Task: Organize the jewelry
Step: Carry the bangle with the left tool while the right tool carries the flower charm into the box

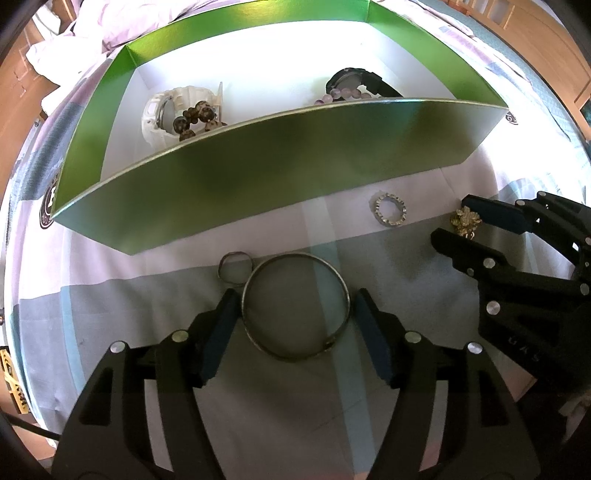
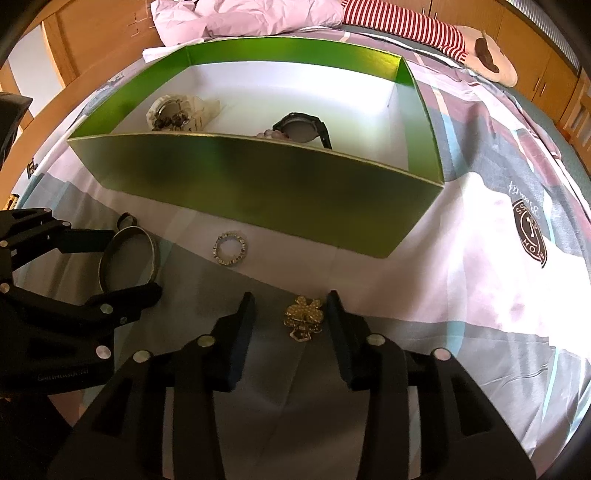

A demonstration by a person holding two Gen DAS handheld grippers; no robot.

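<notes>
A green box (image 1: 258, 177) (image 2: 258, 184) with a white floor lies on the bedspread. In it are a white watch (image 1: 162, 114) (image 2: 173, 107), a brown bead bracelet (image 1: 195, 118), a black watch (image 1: 354, 83) (image 2: 306, 129) and pale beads (image 1: 341, 96). My left gripper (image 1: 295, 299) (image 2: 122, 258) is open around a metal bangle (image 1: 295, 306) (image 2: 127, 258) lying on the bed. A small ring (image 1: 234, 267) (image 2: 127, 220) touches the bangle. My right gripper (image 2: 291, 299) (image 1: 448, 218) is open around a gold brooch (image 2: 303, 317) (image 1: 465, 220). A sparkly ring (image 1: 390, 211) (image 2: 229, 248) lies between them.
The box's near wall stands just beyond both grippers. A crumpled pink duvet (image 2: 251, 14) and a plush toy with red striped sleeves (image 2: 461, 44) lie behind the box. Wooden cupboards (image 2: 535, 48) surround the bed.
</notes>
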